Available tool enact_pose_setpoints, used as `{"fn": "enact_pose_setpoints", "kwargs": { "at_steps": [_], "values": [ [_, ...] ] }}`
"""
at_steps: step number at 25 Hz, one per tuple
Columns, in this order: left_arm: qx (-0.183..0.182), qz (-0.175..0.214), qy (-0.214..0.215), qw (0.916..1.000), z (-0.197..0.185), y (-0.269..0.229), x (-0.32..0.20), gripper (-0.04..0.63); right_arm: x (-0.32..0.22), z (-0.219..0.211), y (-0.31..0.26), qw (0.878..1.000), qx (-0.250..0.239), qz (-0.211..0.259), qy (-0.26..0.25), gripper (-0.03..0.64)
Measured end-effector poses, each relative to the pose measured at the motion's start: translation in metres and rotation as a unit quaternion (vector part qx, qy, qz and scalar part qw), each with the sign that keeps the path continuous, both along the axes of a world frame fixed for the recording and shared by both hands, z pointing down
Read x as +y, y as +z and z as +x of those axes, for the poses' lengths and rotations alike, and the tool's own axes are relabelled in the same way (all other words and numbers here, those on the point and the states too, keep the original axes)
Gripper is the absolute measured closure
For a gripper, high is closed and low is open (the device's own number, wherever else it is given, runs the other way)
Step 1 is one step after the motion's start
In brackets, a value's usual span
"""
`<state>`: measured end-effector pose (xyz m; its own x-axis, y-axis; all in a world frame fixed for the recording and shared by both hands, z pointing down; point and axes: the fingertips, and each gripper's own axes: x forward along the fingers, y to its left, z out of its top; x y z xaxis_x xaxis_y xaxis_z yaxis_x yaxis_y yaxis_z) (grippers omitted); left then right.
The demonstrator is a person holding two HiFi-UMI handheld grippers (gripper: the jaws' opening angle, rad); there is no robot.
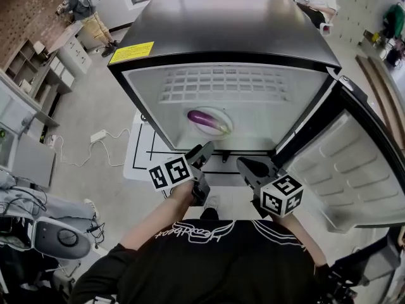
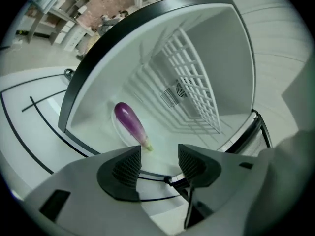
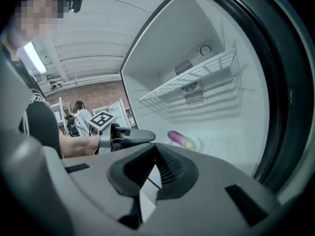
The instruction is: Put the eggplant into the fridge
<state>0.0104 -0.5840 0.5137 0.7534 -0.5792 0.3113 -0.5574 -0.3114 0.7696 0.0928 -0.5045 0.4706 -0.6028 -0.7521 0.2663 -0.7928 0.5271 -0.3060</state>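
One fridge (image 1: 221,30), with one door (image 1: 354,163) and one yellow label (image 1: 131,52) on its top. Inside it there are one wire shelf (image 1: 221,84), one round white dish (image 1: 218,111) and one eggplant (image 1: 205,120). Two tools: the left tool (image 1: 201,149) and the right tool (image 1: 243,163). Two marker cubes (image 1: 171,171) (one apiece). On the floor, one white power strip (image 1: 98,135) with one cable. The people in the background are cropped at the frame's edge, so they cannot be counted.
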Motion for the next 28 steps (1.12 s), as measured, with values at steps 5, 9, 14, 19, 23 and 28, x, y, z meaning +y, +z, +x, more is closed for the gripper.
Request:
{"fn": "enact_pose_setpoints", "kwargs": {
  "at_steps": [5, 9, 14, 19, 23, 28],
  "values": [
    [-0.055, 0.049, 0.043, 0.9964, -0.007, -0.021, 0.041, 0.426, 0.027, 0.002, -0.012, 1.000, 0.009, 0.011, -0.005, 0.609],
    [-0.081, 0.118, 0.080, 0.9865, -0.004, -0.044, 0.079, 0.565, 0.050, 0.001, -0.019, 1.000, 0.014, 0.022, -0.015, 0.609],
    [-0.088, 0.194, 0.144, 0.9662, 0.008, -0.068, 0.138, 0.587, 0.085, -0.006, -0.019, 0.999, 0.018, 0.025, -0.035, 0.609],
    [-0.064, 0.228, 0.174, 0.9557, 0.010, -0.086, 0.185, 0.587, 0.117, -0.010, -0.026, 0.998, 0.015, 0.033, -0.050, 0.609],
    [-0.054, 0.248, 0.188, 0.9489, 0.009, -0.093, 0.211, 0.588, 0.134, -0.012, -0.028, 0.998, 0.007, 0.038, -0.059, 0.609],
    [-0.043, 0.253, 0.198, 0.9460, 0.009, -0.097, 0.225, 0.588, 0.149, -0.016, -0.027, 0.997, 0.004, 0.040, -0.064, 0.609]
  ]
}}
